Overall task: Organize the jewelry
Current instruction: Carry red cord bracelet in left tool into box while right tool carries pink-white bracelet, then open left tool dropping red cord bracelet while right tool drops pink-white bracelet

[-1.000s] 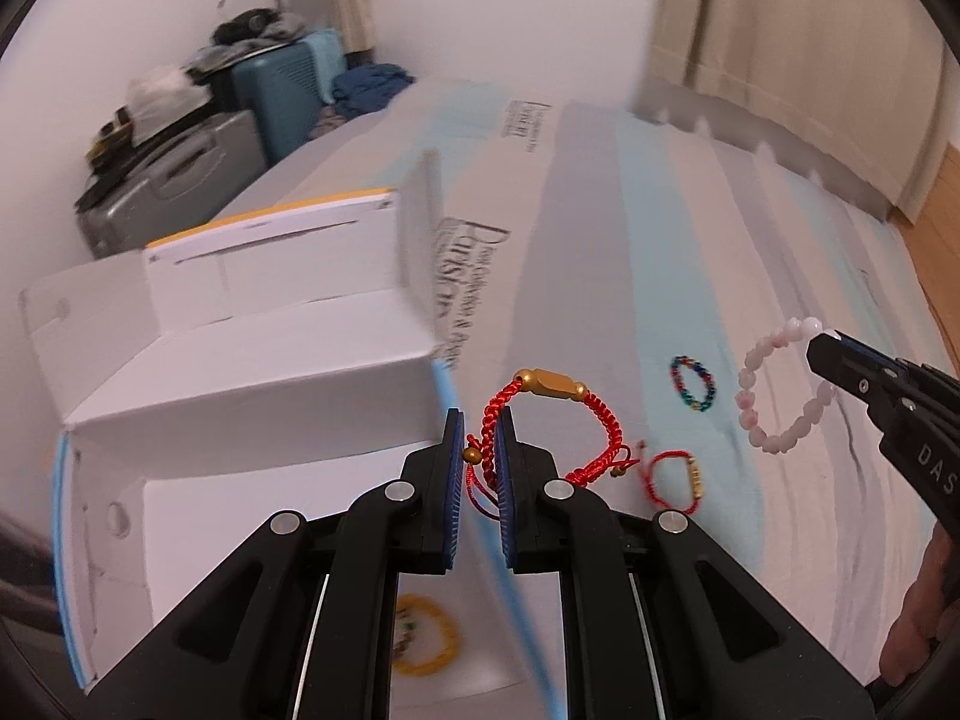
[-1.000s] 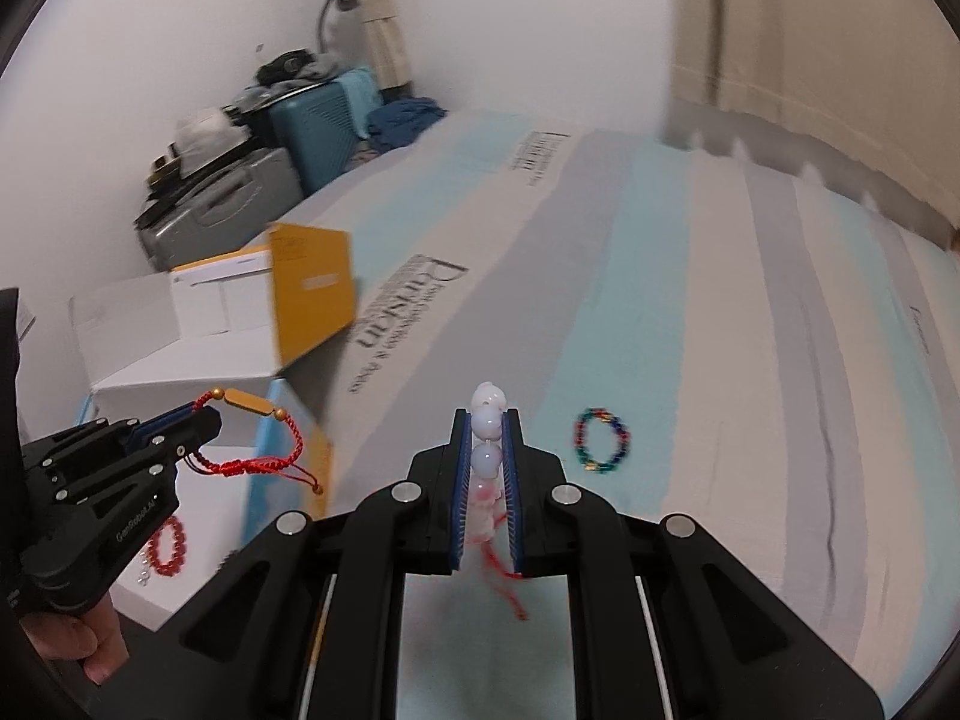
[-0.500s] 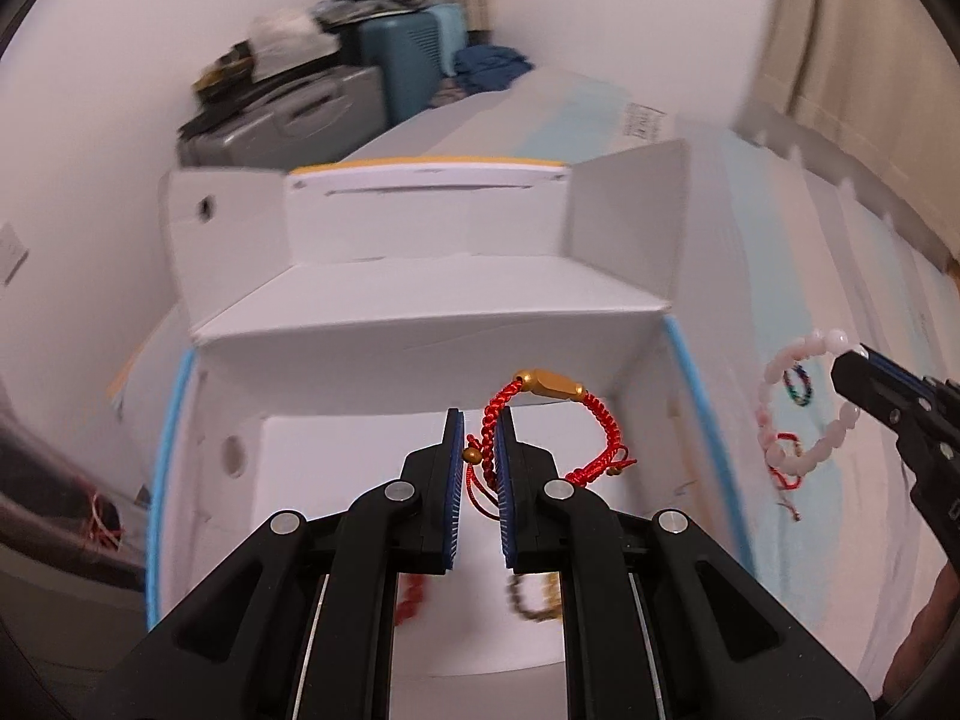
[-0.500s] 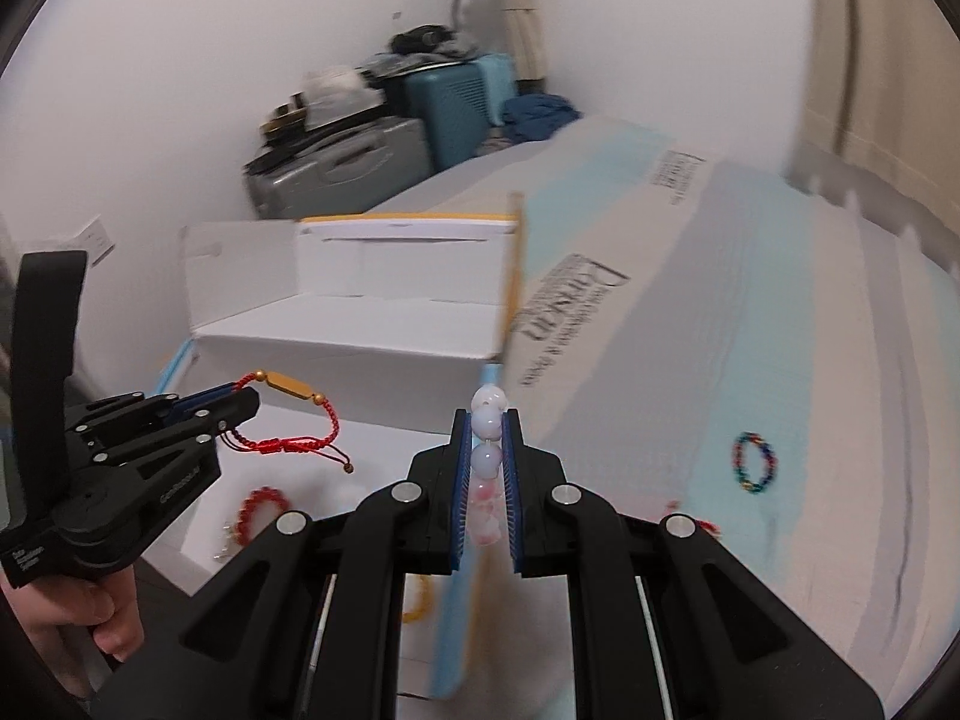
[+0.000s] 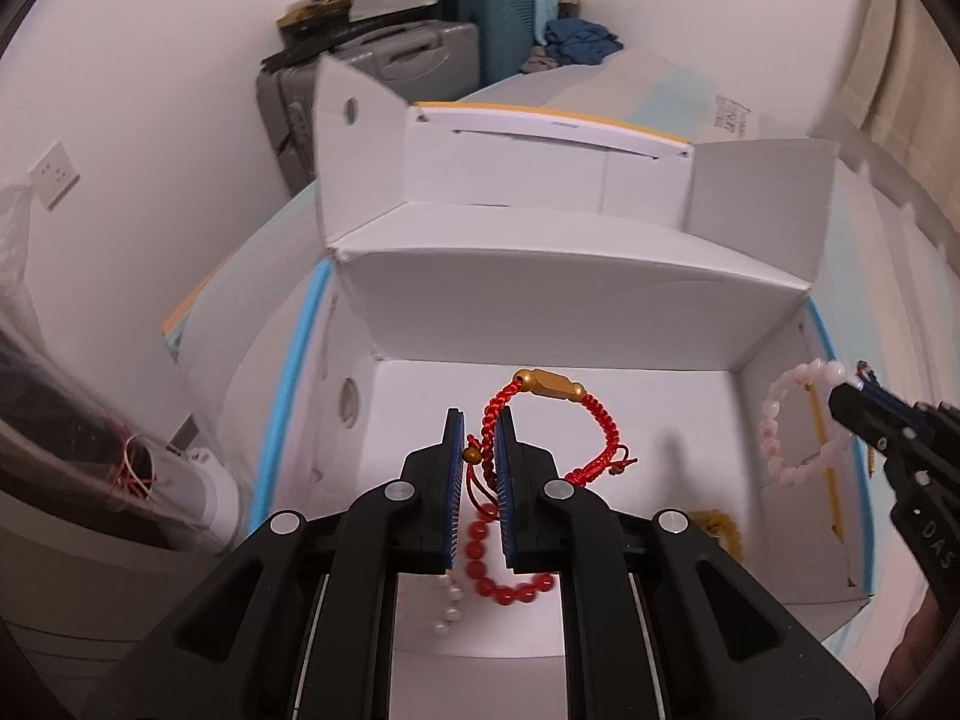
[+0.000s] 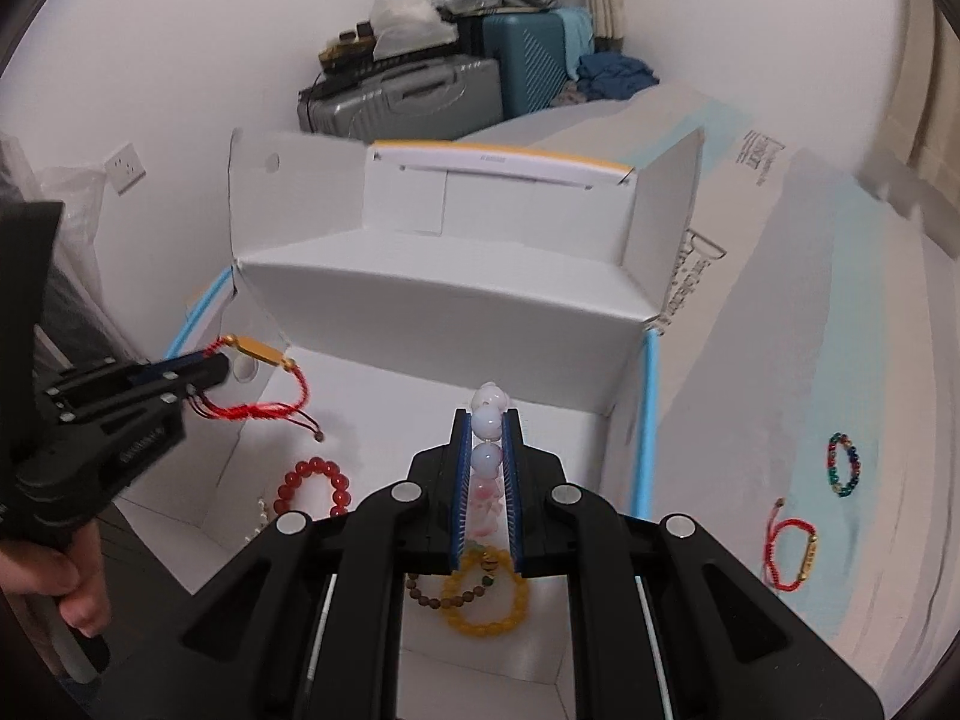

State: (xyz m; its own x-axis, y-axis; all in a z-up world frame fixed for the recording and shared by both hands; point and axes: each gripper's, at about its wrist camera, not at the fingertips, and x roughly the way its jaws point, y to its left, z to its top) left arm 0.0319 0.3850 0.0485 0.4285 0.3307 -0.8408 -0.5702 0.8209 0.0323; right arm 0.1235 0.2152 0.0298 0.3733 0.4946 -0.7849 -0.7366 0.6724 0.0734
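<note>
My left gripper (image 5: 478,468) is clamped on the red cord bracelet (image 5: 561,420), whose cord runs between the blue pads while its loop and gold tube bead arch up and to the right of the jaws. Directly under those jaws, on the floor of the white box (image 5: 540,324), I see a red bead bracelet (image 5: 501,570) and a short run of pearl beads (image 5: 449,603) beside it. To the right of the jaws, a little ahead, hangs the pink bead bracelet (image 5: 792,426), pinched by my right gripper (image 6: 487,468); in the right wrist view its pale beads stand stacked between the closed pads. Below the right jaws a yellow bead bracelet (image 6: 486,606) and a brown bead bracelet (image 6: 432,597) lie touching on the box floor. Right of the right jaws, outside the box wall, a second red cord bracelet (image 6: 792,552) and a multicoloured bead bracelet (image 6: 843,463) lie apart on the striped bed cover (image 6: 780,360). Beyond the box's raised lid, suitcases (image 6: 420,90) stand against the wall.
</note>
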